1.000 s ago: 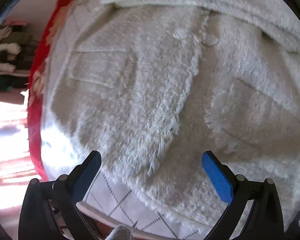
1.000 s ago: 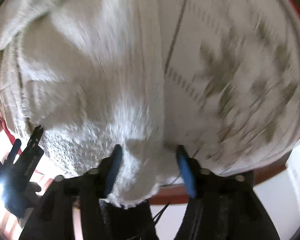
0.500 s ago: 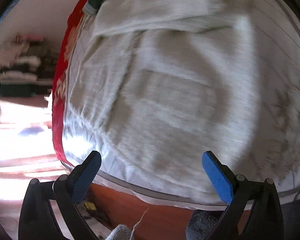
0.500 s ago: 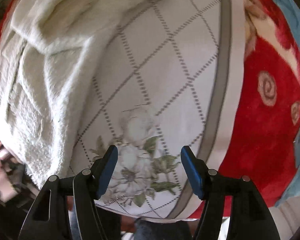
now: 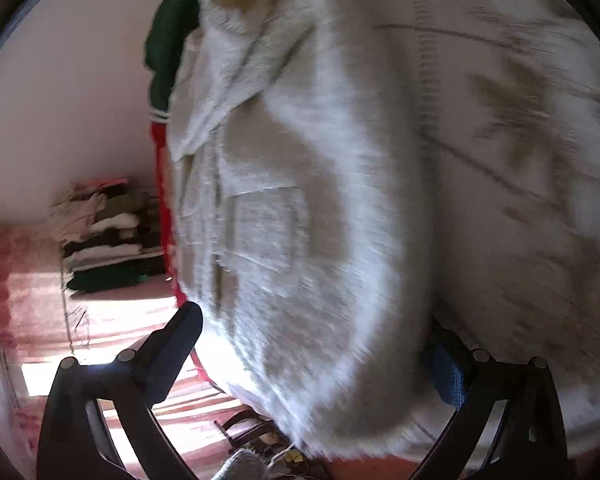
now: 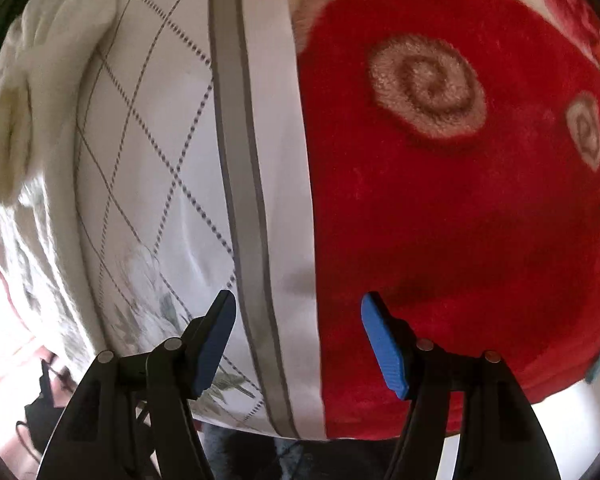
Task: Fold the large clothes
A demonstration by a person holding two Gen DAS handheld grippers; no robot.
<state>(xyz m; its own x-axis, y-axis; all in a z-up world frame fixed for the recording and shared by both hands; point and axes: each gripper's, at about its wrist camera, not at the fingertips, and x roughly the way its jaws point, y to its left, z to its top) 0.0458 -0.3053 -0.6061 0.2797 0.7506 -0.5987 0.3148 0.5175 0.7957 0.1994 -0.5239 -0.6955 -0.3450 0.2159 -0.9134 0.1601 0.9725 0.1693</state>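
Note:
A fluffy cream-white jacket (image 5: 300, 220) with patch pockets lies on the bed and fills the blurred left wrist view. My left gripper (image 5: 316, 356) is open over the jacket's near hem; the fabric bulges between the jaws and hides part of the right finger. In the right wrist view the jacket (image 6: 28, 92) shows only at the far left, a sleeve cuff bunched there. My right gripper (image 6: 298, 340) is open and empty, above the white sheet's grey border.
A white sheet (image 6: 148, 160) with a dotted diamond grid and flower print covers the bed, over a red fleece blanket (image 6: 440, 200). A dark green garment (image 5: 168, 52) lies at the bed's far end. A stack of folded clothes (image 5: 100, 236) stands against the wall.
My right gripper let go of the jacket's edge, opened, and swung right over the sheet and the red blanket. My left gripper stayed open and swung left, so the jacket now bulges between its jaws.

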